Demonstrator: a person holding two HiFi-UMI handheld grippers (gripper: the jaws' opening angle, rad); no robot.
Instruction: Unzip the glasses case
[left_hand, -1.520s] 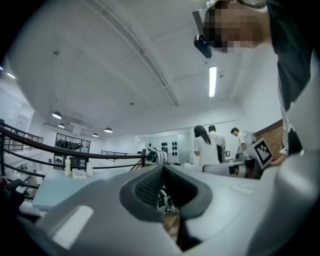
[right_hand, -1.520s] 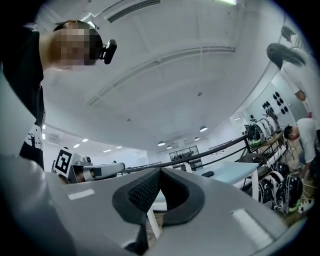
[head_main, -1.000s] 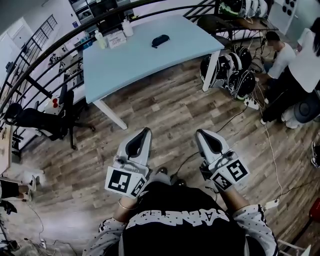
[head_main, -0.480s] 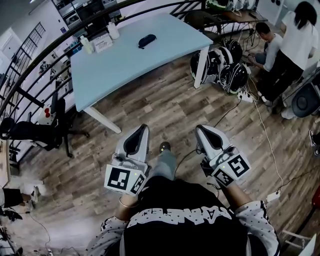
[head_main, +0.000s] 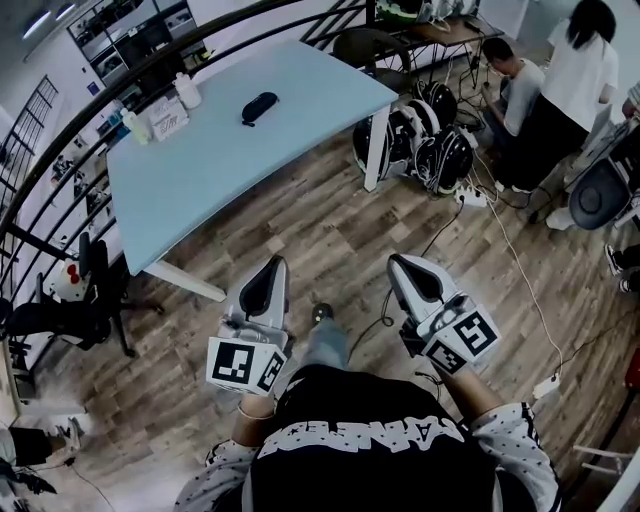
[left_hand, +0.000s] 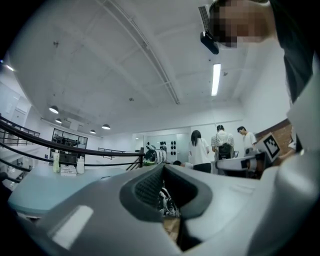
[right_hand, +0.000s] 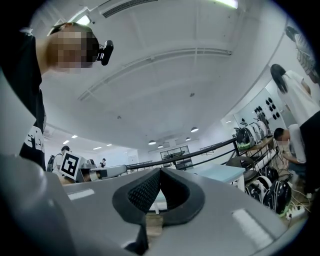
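Approach phase, nothing touched yet. Glasses case (head_main: 259, 107) lies on the far part of the blue table (head_main: 200, 180), well apart from both tools. Left gripper (head_main: 272, 270) and right gripper (head_main: 400, 266) hang near the body over the wood floor (head_main: 330, 230), jaws pressed together, empty. Next, probably: close in, open the jaws, pin the case with one, grab the zip pull (too small to see) with the other.
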